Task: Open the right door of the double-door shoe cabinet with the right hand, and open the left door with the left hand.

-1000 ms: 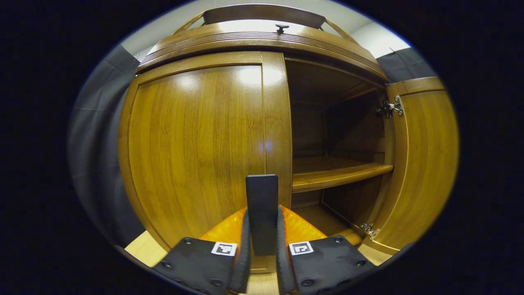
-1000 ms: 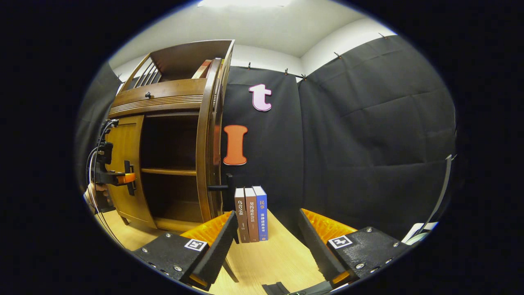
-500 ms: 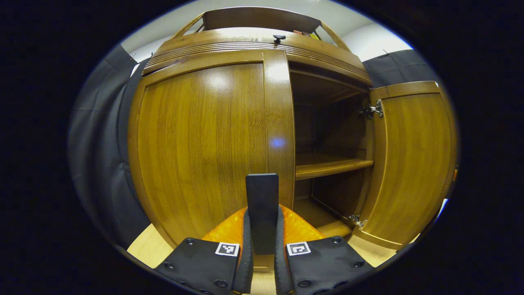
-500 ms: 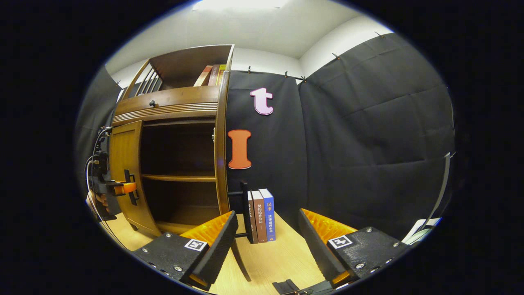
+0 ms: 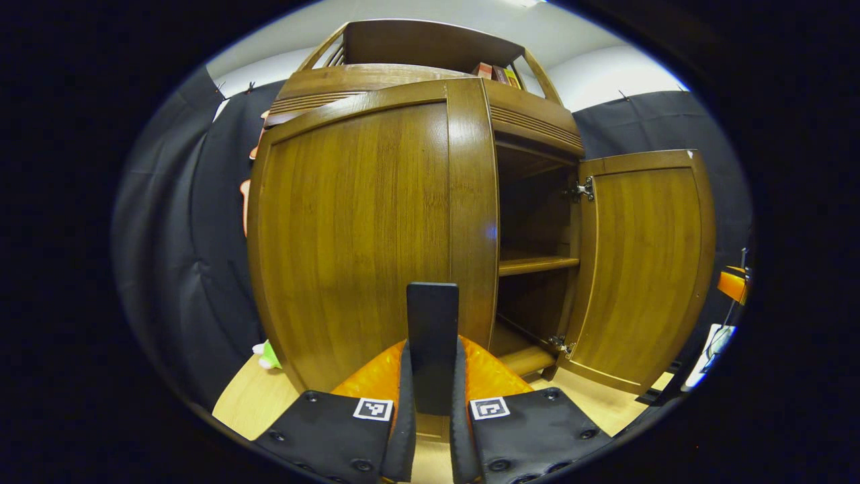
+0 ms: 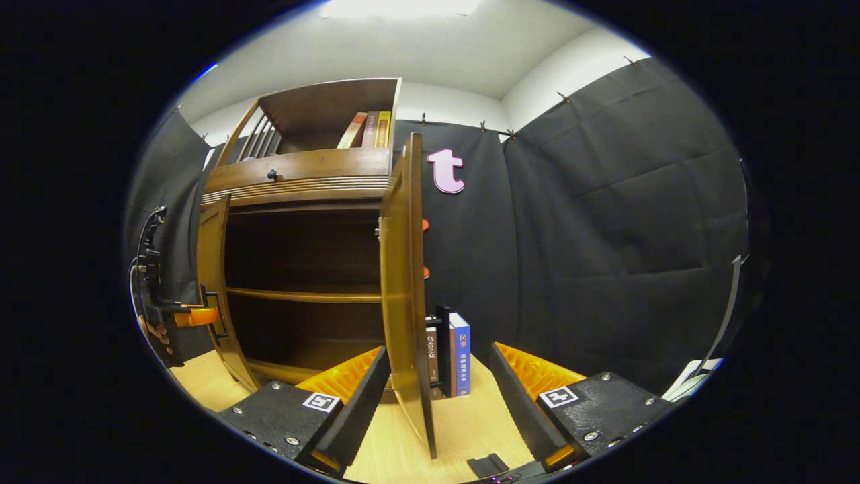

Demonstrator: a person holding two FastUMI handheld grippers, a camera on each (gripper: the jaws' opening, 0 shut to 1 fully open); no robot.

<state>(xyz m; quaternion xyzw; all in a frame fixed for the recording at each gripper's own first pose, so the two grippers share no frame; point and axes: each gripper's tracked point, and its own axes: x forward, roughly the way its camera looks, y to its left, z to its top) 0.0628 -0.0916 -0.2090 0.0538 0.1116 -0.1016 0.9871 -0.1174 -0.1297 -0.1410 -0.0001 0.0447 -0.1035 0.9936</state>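
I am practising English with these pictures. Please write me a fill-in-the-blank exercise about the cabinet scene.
1. The left gripper is shut on the ____ of the left door.
2. The right gripper has its fingers ____.
3. The right door stands ____.
4. Inside the cabinet there is one wooden ____.

Missing words: handle; open; open; shelf

We see the shoe cabinet (image 6: 302, 269) standing on the floor (image 6: 457, 417) against the booth wall, its shelf (image 6: 302, 296) inside. Books (image 6: 369, 129) sit on its top; more books (image 6: 459, 363) stand behind the open right door (image 6: 406, 289)
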